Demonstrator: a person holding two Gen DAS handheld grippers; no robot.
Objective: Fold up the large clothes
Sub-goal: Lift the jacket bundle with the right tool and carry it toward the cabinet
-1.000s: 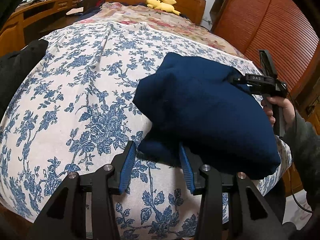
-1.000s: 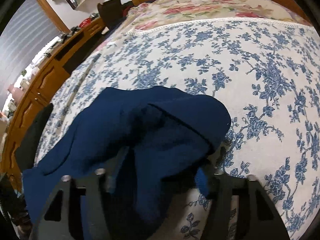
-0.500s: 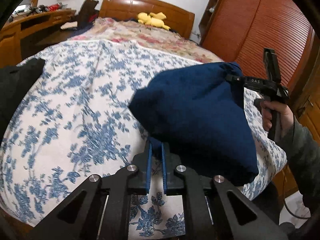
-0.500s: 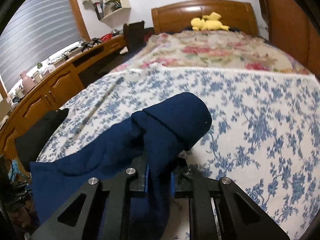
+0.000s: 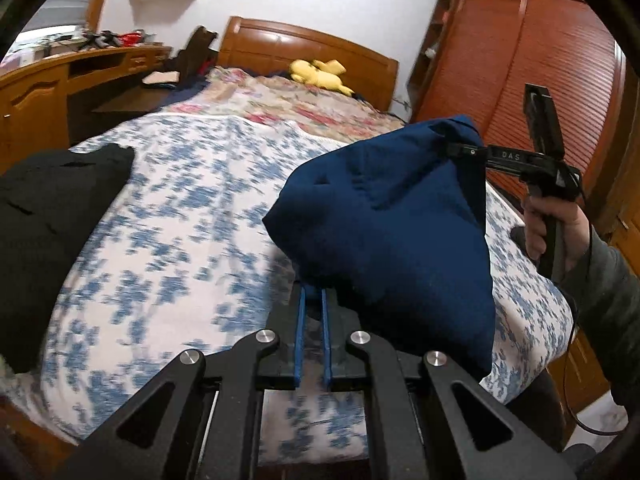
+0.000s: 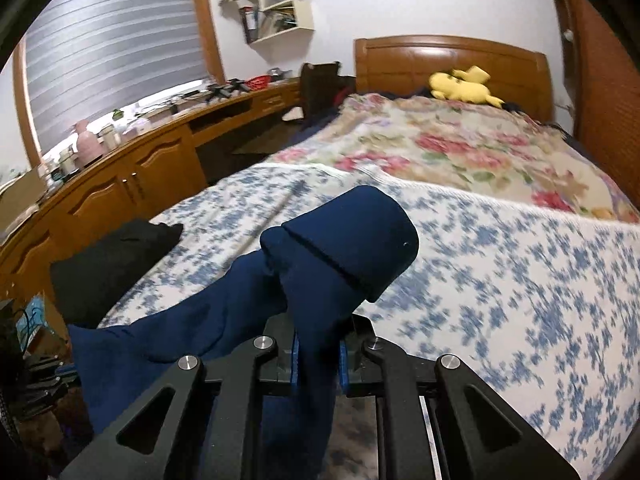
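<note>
A navy blue garment [image 5: 392,224] hangs in the air above the bed, stretched between my two grippers. My left gripper [image 5: 313,294] is shut on its lower near edge, the blue pads pinching the cloth. In the left wrist view my right gripper [image 5: 456,148] grips the garment's top corner, held up by a hand [image 5: 552,228]. From the right wrist camera, the navy garment [image 6: 320,272] bunches over the right gripper [image 6: 318,344], whose jaws are shut on a thick fold of it; the rest trails down to the left. A black garment [image 5: 48,216] lies on the bed's left side.
The bed carries a blue-flowered white sheet [image 5: 168,216] and a pink floral blanket [image 6: 460,152] further back, with a yellow plush toy [image 6: 464,84] by the wooden headboard. A wooden desk [image 6: 132,176] runs along the left wall. A red-brown wardrobe [image 5: 532,60] stands to the right.
Both grippers closed on the navy garment and lifted it off the sheet. It now hangs higher between them, and both cameras have tilted up toward the headboard.
</note>
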